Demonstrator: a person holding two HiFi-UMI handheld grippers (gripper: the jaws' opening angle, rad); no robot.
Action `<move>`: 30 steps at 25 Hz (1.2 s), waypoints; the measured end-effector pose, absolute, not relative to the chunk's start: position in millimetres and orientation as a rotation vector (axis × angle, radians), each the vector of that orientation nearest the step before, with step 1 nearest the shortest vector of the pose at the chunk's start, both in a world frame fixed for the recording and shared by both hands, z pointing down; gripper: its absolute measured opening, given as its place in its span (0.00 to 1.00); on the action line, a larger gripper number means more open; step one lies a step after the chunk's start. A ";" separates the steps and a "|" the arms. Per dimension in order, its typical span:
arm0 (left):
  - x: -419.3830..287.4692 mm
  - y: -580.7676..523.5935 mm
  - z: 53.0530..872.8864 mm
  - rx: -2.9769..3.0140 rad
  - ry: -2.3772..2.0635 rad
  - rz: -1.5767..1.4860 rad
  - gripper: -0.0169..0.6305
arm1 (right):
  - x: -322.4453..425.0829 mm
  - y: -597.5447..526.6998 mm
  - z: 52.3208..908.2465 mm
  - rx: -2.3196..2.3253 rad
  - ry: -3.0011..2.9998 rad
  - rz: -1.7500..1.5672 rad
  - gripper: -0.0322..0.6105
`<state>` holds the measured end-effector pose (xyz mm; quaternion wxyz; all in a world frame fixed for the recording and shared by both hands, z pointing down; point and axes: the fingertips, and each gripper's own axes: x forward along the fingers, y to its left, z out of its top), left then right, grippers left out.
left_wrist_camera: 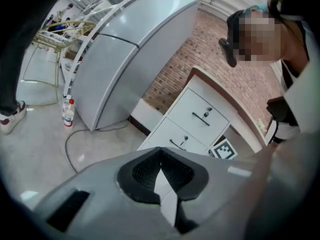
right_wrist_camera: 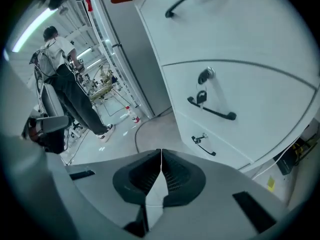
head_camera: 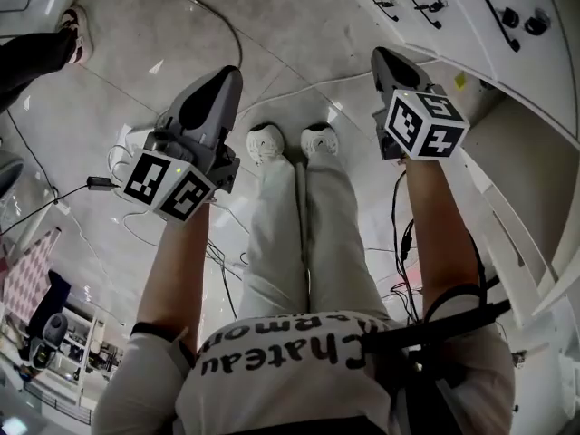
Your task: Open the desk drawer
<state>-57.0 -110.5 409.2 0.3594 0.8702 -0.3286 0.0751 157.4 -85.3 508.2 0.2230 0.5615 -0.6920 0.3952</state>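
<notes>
While the head view looks steeply down on both grippers held out over a pale floor (head_camera: 299,25), the left gripper (head_camera: 222,80) hangs well apart from the white drawers (head_camera: 435,25) at upper right. The right gripper (head_camera: 388,62) is near them but touches nothing. Jaws are hard to read from above, and each gripper view settles it. The left gripper's (left_wrist_camera: 160,156) jaws are pressed together with nothing between. The right gripper's (right_wrist_camera: 161,156) jaws are likewise closed on nothing. Right gripper view only: drawers (right_wrist_camera: 250,94) close ahead, fronts shut and flush. A black bar handle (right_wrist_camera: 212,112) has a lock fitting (right_wrist_camera: 205,76) above and a smaller handle (right_wrist_camera: 204,145) below. A bystander (right_wrist_camera: 70,89) stands far left. Left gripper view only: grey fridge (left_wrist_camera: 130,49) and brick wall (left_wrist_camera: 200,49), with the drawers (left_wrist_camera: 200,116) seen from farther off under a brown-edged bench top (left_wrist_camera: 225,96). The right gripper's marker cube (left_wrist_camera: 224,150) shows beside them. A plastic bottle (left_wrist_camera: 67,113) stands on the floor by the fridge in both gripper views. Head view alone: white shoes (head_camera: 265,143) and loose cables (head_camera: 208,7).
</notes>
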 end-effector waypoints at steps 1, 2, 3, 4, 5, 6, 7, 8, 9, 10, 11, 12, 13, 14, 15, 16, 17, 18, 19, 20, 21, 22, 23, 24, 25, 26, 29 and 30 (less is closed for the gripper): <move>-56.8 -109.3 423.5 2.263 -0.835 0.220 0.05 | 161.0 -87.5 520.5 1.569 -1.905 1.094 0.07; -56.7 -109.8 436.7 2.279 -0.829 0.236 0.05 | 165.1 -90.5 532.5 1.588 -1.900 1.094 0.07; -56.9 -112.3 448.4 2.292 -0.830 0.241 0.05 | 169.5 -94.1 544.3 1.604 -1.896 1.092 0.07; -57.7 -117.1 458.7 2.305 -0.839 0.240 0.05 | 173.7 -98.3 555.7 1.617 -1.893 1.090 0.07; -59.2 -124.1 467.3 2.321 -0.856 0.238 0.05 | 177.7 -102.8 566.3 1.626 -1.892 1.086 0.07; -61.6 -132.9 474.0 2.336 -0.879 0.233 0.05 | 181.1 -107.4 575.7 1.632 -1.891 1.081 0.07; -64.6 -142.7 478.2 2.348 -0.903 0.221 0.05 | 183.9 -111.8 583.8 1.635 -1.891 1.073 0.07; -67.3 -152.6 480.1 2.358 -0.921 0.201 0.05 | 186.2 -115.8 591.0 1.637 -1.891 1.063 0.07; -68.8 -161.8 480.1 2.373 -0.927 0.178 0.05 | 188.2 -119.5 597.7 1.638 -1.890 1.050 0.07; -68.9 -170.5 479.3 2.398 -0.925 0.159 0.05 | 190.3 -123.3 604.3 1.640 -1.889 1.033 0.07; -67.6 -179.3 478.2 2.433 -0.920 0.148 0.05 | 193.0 -127.7 611.2 1.640 -1.886 1.011 0.07; -65.4 -188.2 477.5 2.471 -0.915 0.139 0.05 | 196.6 -132.1 618.3 1.637 -1.878 0.981 0.07; -62.8 -196.8 477.0 2.502 -0.913 0.125 0.05 | 201.0 -135.7 625.4 1.630 -1.860 0.943 0.07; -60.4 -204.5 476.8 2.519 -0.913 0.101 0.05 | 206.1 -138.1 632.1 1.623 -1.834 0.896 0.07; -58.5 -211.4 476.7 2.525 -0.914 0.071 0.05 | 211.2 -140.1 638.2 1.621 -1.802 0.847 0.07; -56.6 -217.9 476.7 2.529 -0.915 0.045 0.05 | 216.0 -142.4 643.7 1.626 -1.771 0.798 0.07; -54.1 -223.8 476.9 2.536 -0.914 0.031 0.05 | 220.8 -145.1 648.8 1.635 -1.739 0.750 0.08; -50.7 -228.7 477.2 2.548 -0.908 0.034 0.05 | 225.8 -147.1 653.8 1.644 -1.707 0.705 0.08; -46.7 -232.2 477.5 2.564 -0.898 0.050 0.05 | 230.2 -148.0 658.9 1.646 -1.677 0.666 0.08; -43.1 -234.8 477.2 2.579 -0.884 0.072 0.05 | 233.4 -148.5 664.0 1.638 -1.651 0.633 0.08; -40.9 -237.7 475.6 2.589 -0.873 0.086 0.05 | 234.5 -150.0 669.0 1.618 -1.630 0.606 0.08; -40.8 -241.0 472.6 2.592 -0.869 0.084 0.05 | 233.8 -153.5 673.6 1.586 -1.610 0.578 0.08; -42.5 -244.1 468.7 2.588 -0.872 0.067 0.05 | 232.3 -158.4 678.3 1.542 -1.588 0.542 0.08; -45.5 -245.9 465.4 2.576 -0.878 0.043 0.05 | 231.1 -163.3 683.6 1.487 -1.558 0.498 0.08; -49.1 -246.0 463.6 2.559 -0.886 0.022 0.05 | 231.2 -167.2 690.0 1.431 -1.518 0.452 0.08; -52.6 -244.6 464.1 2.541 -0.894 0.012 0.05 | 232.2 -169.5 696.5 1.378 -1.476 0.409 0.08; -63.1 -237.3 472.7 2.498 -0.920 0.017 0.05 | 234.6 -172.3 708.3 1.280 -1.382 0.292 0.08; -67.5 -235.9 475.4 2.486 -0.933 0.013 0.05 | 233.9 -173.2 707.7 1.276 -1.372 0.264 0.08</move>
